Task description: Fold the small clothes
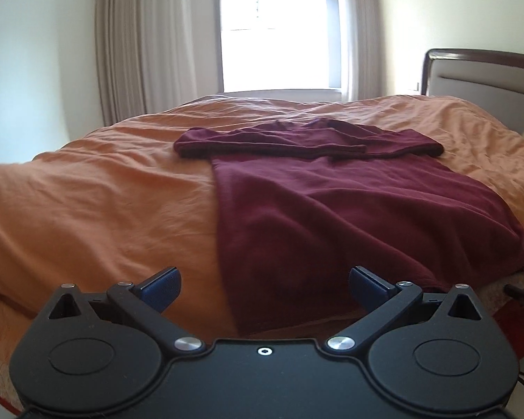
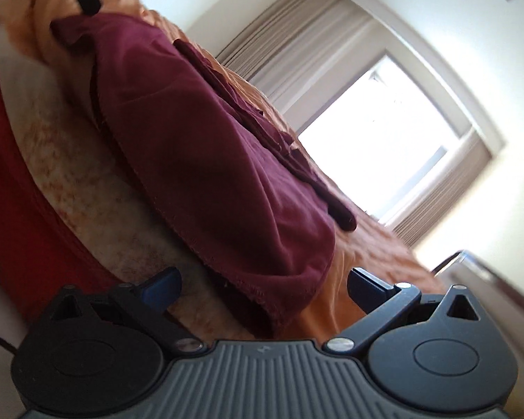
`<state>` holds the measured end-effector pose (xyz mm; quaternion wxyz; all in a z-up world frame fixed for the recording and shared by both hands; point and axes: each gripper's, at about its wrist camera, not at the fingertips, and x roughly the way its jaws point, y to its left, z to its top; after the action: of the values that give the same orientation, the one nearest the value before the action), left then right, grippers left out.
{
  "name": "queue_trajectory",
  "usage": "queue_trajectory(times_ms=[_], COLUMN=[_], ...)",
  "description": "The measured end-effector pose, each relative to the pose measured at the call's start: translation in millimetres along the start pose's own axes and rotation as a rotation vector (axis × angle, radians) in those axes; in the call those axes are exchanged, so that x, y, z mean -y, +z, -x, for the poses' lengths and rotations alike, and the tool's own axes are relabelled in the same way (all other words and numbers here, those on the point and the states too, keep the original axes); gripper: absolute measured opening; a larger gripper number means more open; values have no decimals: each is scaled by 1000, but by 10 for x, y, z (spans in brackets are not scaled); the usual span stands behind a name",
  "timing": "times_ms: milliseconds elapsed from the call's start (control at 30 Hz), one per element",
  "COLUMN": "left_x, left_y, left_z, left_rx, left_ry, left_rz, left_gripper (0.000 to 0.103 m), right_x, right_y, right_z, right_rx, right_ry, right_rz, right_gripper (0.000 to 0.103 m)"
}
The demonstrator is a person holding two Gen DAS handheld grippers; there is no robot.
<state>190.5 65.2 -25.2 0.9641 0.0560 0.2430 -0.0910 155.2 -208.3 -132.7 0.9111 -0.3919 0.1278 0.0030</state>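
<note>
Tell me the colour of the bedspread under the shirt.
Orange bedspread, clearest in the left wrist view.

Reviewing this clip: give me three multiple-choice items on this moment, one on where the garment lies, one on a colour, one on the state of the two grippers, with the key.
1. Where does the maroon garment lie?
A. Spread on the bed, its near hem hanging over the edge
B. Draped on the headboard
C. On the floor by the curtains

2. What colour is the bed cover?
A. White
B. Orange
C. Dark blue

3. What state are the left gripper and right gripper in?
A. Both shut on cloth
B. Left open, right shut on the garment
C. Both open, holding nothing

Key: 1 A, the garment covers the bed top and its hem drops past the near edge. 2 B, the cover around the garment is orange. 3 C, each pair of blue fingers stands wide apart with no cloth between.
</note>
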Motion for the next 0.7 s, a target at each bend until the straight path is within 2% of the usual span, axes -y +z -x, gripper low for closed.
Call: queue_trajectory(times_ms=[200,267,367,400,433,533,633,700], left_x=[172,210,275,298,319,373,439,497], left_y=[-5,-19,-43,-52,-62,-92,-145,-186], left_z=[21,40,59,63,69,66,61,52], left_rx=[7,13,19,21,22,18,20,24], left_ry=[-30,-39,-45,-46,-49,-58,-66,-65], left_rz=[-58,-77,-115,-126,-139,-164,-201,-227], left_gripper=[102,102,102,102,102,102,102,102], right_x=[-147,-156,-134,-125,-95,45,206,327], right_y=[45,52,69,76,79,126,197,242], right_z=[4,43,86,108,132,189,203,200], right_rx=[89,126,158,170,180,184,176,169], right_ry=[-80,-84,-64,-56,-42,30,100,139], right_rz=[78,75,56,45,30,-38,-135,-207], right_gripper=[103,97,81,70,55,23,10,9])
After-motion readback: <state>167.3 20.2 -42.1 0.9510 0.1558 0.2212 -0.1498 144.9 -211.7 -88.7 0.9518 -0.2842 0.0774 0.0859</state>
